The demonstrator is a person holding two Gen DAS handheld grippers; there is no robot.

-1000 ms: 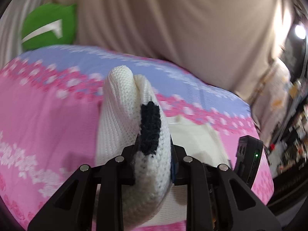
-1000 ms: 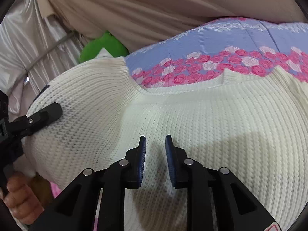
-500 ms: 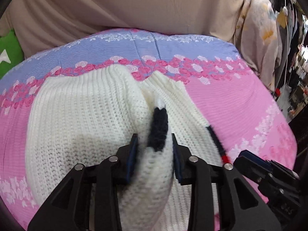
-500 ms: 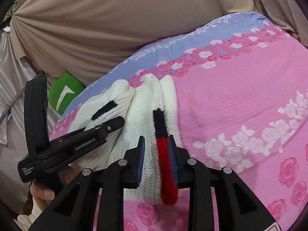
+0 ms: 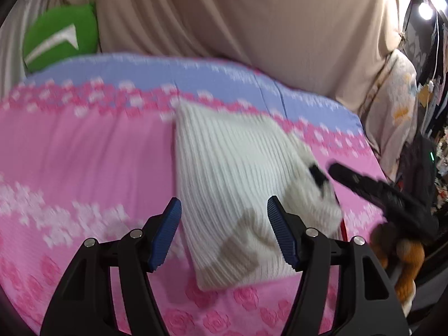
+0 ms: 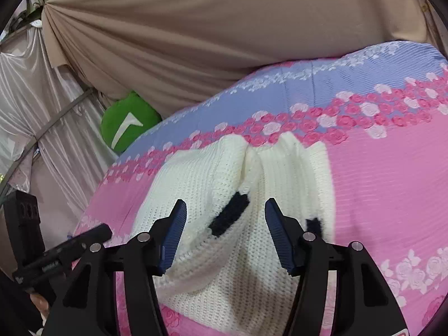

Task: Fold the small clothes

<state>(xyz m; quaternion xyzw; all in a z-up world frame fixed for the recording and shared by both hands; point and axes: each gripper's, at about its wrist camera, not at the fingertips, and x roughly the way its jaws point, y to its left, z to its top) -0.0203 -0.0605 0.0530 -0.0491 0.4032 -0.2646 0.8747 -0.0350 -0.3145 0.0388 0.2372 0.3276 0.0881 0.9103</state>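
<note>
Both jaws are opening w/ nothing gripped: left gripper (image 5: 224, 235) & right gripper (image 6: 224, 238) are releasing the sweater (image 6: 232, 196) on the bedsheet (image 6: 378, 182); they're best lifting clear w/o snagging knit.

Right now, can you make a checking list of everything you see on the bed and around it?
Surface: pink and lilac flowered bedspread, smooth.
Job's things: white knitted sweater lying folded on the bedspread, black trim showing.
Clutter: green cushion at the far edge of the bed.
Grippers: left gripper jaws opening, over the sweater, pads not pressing it; right gripper jaws opening, sweater below, not gripped.
Cables: nothing seen.
Surroundings: beige curtain behind the bed, shiny pale drape on the left, a bright lamp at upper right.
</note>
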